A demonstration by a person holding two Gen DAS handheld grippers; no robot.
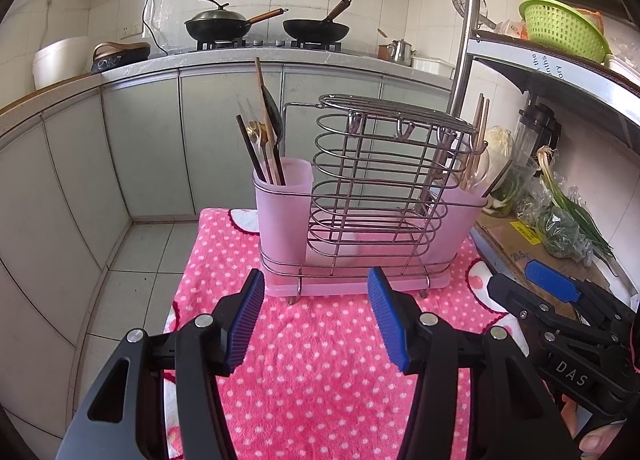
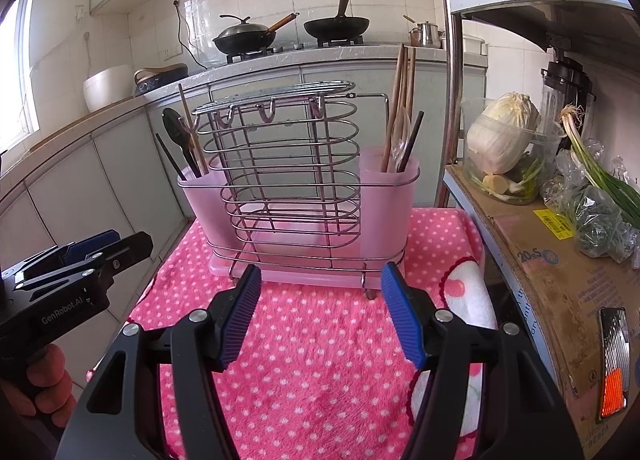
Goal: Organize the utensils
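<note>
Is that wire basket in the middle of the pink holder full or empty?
Empty. Through the wire basket bars only the pink holder shows; all utensils stand in the two end cups.

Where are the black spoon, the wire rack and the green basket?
black spoon (image 2: pixel 176 128), right wrist view, on its bowl.
wire rack (image 1: pixel 376 196), left wrist view, on its front loops.
green basket (image 1: pixel 560 26), left wrist view, on its wall.

Your left gripper (image 1: pixel 316 292) hangs with its blue pads apart and nothing between them, over the pink dotted towel (image 1: pixel 320 364). Ahead of it on the towel you see the wire utensil rack (image 1: pixel 380 188), with a pink cup (image 1: pixel 282 204) at its left end holding chopsticks and a dark spoon (image 1: pixel 274 116). Your right gripper (image 1: pixel 552 288) shows at the right edge
</note>
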